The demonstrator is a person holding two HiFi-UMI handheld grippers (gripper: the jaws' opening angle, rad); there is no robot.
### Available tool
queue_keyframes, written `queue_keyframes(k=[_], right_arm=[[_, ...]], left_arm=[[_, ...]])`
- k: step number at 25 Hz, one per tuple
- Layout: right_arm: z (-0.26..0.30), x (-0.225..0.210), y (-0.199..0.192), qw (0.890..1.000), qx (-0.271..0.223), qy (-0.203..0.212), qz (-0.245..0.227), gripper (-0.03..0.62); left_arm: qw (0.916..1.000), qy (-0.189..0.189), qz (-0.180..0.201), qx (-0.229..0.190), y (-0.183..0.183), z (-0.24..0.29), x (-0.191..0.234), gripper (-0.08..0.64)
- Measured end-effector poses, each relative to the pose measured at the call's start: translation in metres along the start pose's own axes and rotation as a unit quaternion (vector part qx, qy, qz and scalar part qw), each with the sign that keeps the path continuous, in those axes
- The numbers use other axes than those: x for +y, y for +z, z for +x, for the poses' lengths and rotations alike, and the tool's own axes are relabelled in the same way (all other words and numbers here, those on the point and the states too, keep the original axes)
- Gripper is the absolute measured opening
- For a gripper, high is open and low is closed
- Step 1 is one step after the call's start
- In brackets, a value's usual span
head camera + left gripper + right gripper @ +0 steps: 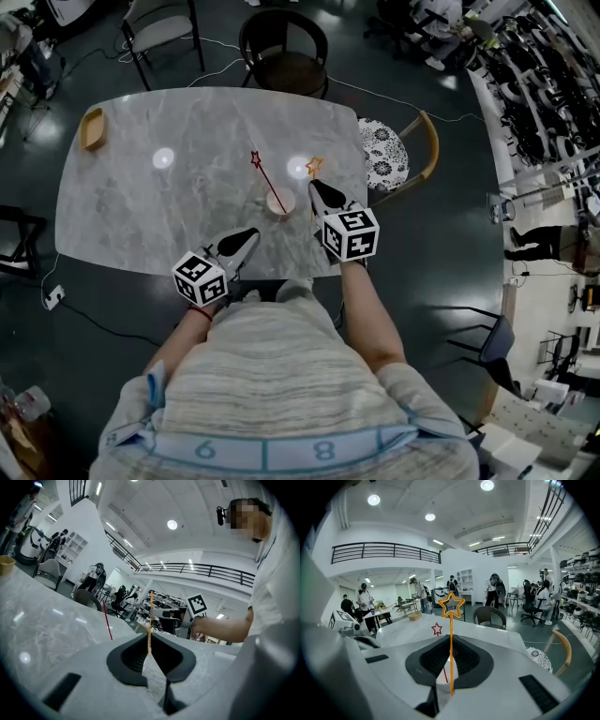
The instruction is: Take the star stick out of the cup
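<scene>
A small pale cup (277, 203) stands near the front middle of the marble table (131, 206). A red star stick (262, 173) leans out of the cup toward the far left. My right gripper (317, 190) is just right of the cup, shut on an orange star stick (314, 167) that it holds upright. In the right gripper view the orange star stick (451, 620) rises between the closed jaws, with the red star (436, 629) and the cup (442, 678) behind. My left gripper (249, 237) hovers near the table's front edge, shut and holding nothing (151, 665).
A wooden tray (92, 128) sits at the table's far left corner. Chairs stand beyond the far edge (284, 54) and at the right with a patterned cushion (383, 155). Several people and desks are in the background.
</scene>
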State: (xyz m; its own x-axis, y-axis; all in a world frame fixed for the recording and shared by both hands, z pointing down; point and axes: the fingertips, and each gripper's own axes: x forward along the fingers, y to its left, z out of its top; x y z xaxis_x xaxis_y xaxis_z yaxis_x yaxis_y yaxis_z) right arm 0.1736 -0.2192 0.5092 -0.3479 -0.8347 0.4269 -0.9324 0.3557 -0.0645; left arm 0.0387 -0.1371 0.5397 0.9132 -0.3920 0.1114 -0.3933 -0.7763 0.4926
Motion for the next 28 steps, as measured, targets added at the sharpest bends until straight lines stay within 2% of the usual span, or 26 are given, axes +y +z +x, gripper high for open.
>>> queue_keyframes(k=[12, 21, 28], right_arm=[[0.019, 0.059, -0.025, 0.993, 0.06, 0.082, -0.054, 0.021], [0.039, 0.096, -0.061, 0.978, 0.121, 0.134, -0.104, 0.021], [0.047, 0.116, -0.083, 0.962, 0.155, 0.164, -0.154, 0.021]], left_arm=[[0.9999, 0.01, -0.004, -0.009, 0.002, -0.01, 0.003, 0.017], [0.9996, 0.022, -0.008, -0.015, 0.001, -0.021, 0.005, 0.017], [0.9992, 0.033, -0.012, -0.021, 0.001, -0.028, 0.004, 0.017]])
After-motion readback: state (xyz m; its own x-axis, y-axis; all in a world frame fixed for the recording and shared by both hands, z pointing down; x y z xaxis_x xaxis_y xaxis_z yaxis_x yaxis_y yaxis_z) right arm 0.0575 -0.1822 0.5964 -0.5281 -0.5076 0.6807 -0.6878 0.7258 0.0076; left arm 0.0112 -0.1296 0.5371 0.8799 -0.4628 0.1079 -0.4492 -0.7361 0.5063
